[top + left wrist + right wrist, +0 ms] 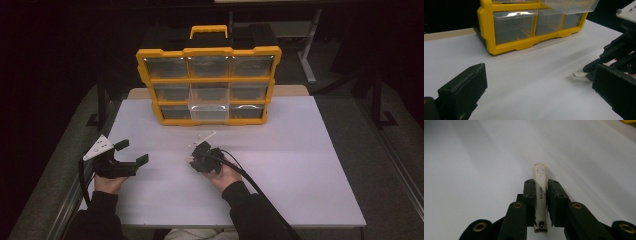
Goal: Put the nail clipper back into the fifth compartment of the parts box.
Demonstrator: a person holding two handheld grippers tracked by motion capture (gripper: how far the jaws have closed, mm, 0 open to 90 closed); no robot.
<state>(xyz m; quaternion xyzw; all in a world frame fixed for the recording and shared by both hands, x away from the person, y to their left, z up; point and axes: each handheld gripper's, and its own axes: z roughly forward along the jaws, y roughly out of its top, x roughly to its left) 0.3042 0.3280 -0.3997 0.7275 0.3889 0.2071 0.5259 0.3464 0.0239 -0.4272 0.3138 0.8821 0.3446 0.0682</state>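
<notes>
Here's the white tabletop (300,165), and at its far edge stands a yellow drawer organizer (209,85) with a yellow carry handle (208,31) on top and clear plastic drawers set in three rows. One of them, the clear middle drawer (209,109) in the lower rows, is pulled out toward the near side and juts past the frame.

Down at the near left, the left gripper (131,152) is held in a hand just above the tabletop, jaws spread wide apart with nothing between them; the grey three-cornered plate (98,148) sits on top of it. From its own camera the two black jaws stand far apart at either side, with bare white surface between.

Near centre, the right gripper (199,154) is in the other hand, its black cable (252,182) trailing back toward the near right. Its own view gives the clear look: the jaws are clamped on a slim cream-coloured nail clipper (540,187), gripped along its body, with its rounded end poking out ahead over the tabletop. Small printed lettering runs along the top of it. In the left gripper view that pale tip (578,74) peeks out low beside the right gripper, close to the surface, well apart from the organizer.
</notes>
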